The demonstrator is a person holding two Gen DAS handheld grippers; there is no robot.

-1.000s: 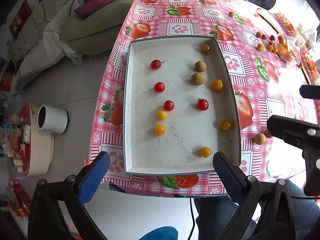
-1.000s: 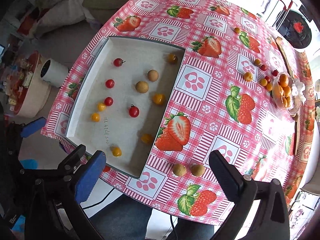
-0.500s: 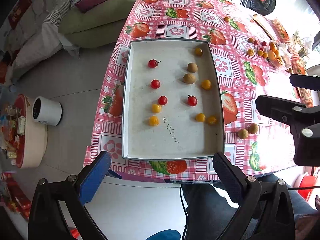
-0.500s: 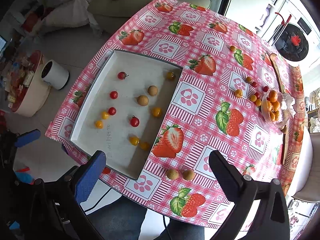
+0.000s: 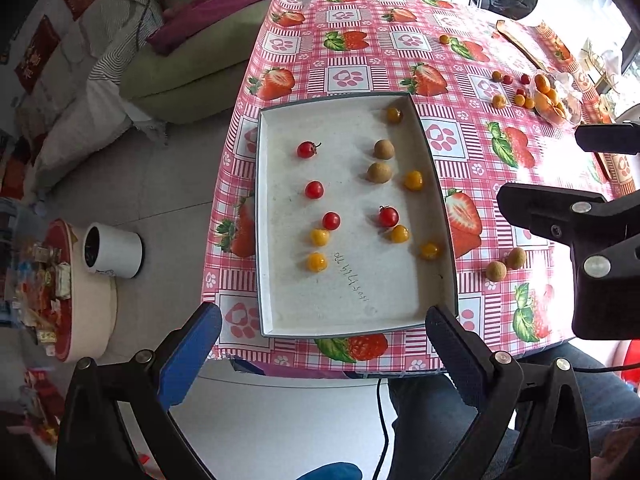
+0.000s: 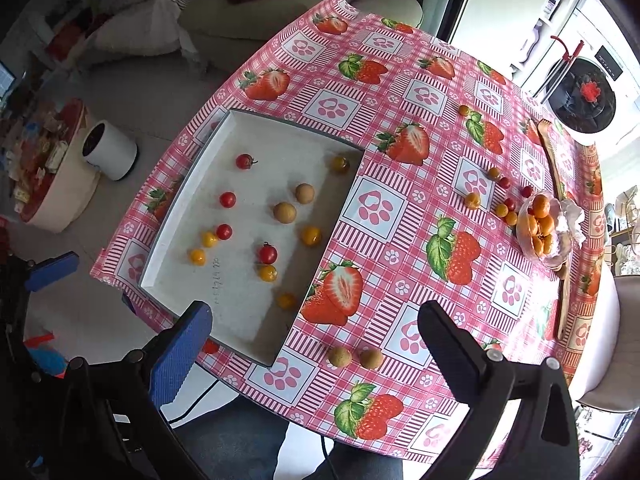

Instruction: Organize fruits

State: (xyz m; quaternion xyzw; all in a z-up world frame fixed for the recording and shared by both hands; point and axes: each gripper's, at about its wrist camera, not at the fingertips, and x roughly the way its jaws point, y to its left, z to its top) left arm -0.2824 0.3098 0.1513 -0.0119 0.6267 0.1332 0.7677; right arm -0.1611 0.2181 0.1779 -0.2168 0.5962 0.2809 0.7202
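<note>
Roughly twelve fruits (image 5: pixel 314 189) in tray (image 5: pixel 262 220)

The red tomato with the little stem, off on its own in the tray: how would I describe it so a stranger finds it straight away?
Start at the shallow white tray on the strawberry-print tablecloth. Four red cherry tomatoes lie in it; three run in a line down its left side. Take the farthest in that line, the stemmed red tomato: unlike the other stemmed one, it has no yellow tomato beside it.

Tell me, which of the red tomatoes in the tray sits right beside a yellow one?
Two do. The red tomato in the left column sits by a yellow one, and the stemmed one by another yellow.
</note>
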